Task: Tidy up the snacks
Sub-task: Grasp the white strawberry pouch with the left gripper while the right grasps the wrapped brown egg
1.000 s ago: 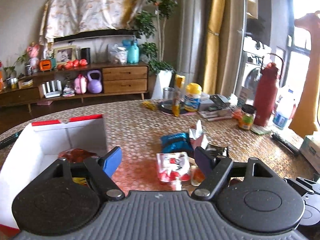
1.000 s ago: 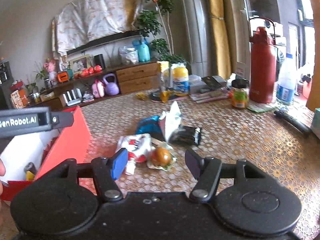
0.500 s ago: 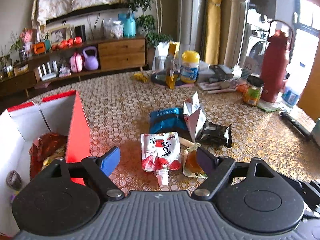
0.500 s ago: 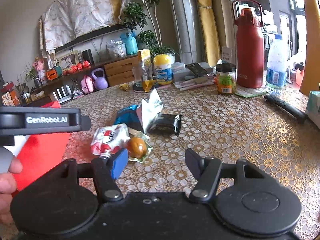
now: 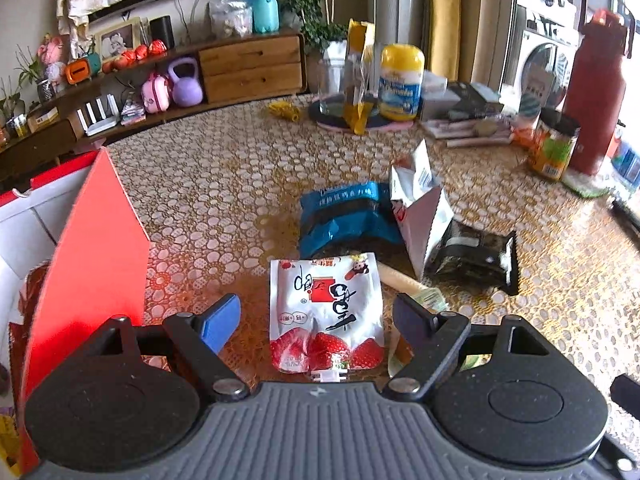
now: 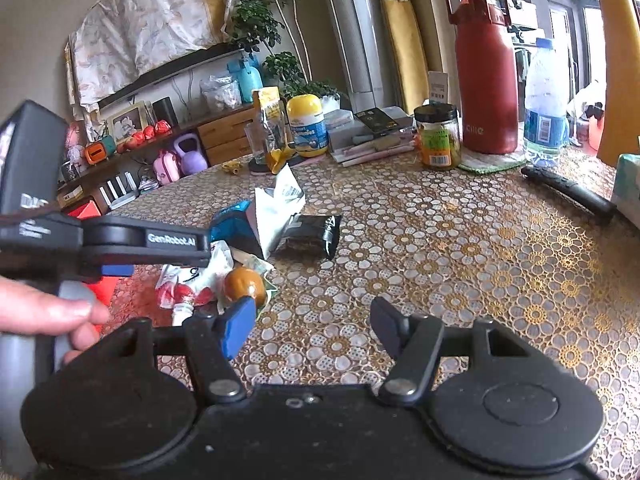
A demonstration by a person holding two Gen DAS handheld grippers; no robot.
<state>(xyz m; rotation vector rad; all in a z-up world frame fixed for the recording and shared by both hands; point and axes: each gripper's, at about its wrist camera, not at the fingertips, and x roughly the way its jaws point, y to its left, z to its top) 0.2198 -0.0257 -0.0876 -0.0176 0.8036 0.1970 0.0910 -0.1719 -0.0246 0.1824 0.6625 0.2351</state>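
Note:
A white pouch with strawberries (image 5: 325, 304) lies flat on the patterned table (image 5: 224, 184). My left gripper (image 5: 316, 310) hovers open astride the pouch, its pads clear of it. Behind lie a blue packet (image 5: 344, 216), a torn white bag (image 5: 422, 216), a black packet (image 5: 474, 256) and a pale stick snack (image 5: 400, 280). A red-and-white box (image 5: 92, 256) with snacks inside stands at the left. My right gripper (image 6: 312, 328) is open over bare table, just right of an orange round snack (image 6: 244, 286). The left gripper (image 6: 148, 240) and a hand (image 6: 48, 312) show at its left.
A red flask (image 6: 486, 80), a water bottle (image 6: 544, 108), a labelled jar (image 6: 438, 138), a yellow-lidded tub (image 5: 401, 80), a glass (image 5: 334, 88) and papers crowd the table's far side. A black remote (image 6: 568, 192) lies at the right. A sideboard stands beyond the table.
My left gripper has swung from above the box to the right and down, so the strawberry pouch now lies between its fingers. The right gripper has shifted slightly right and lower.

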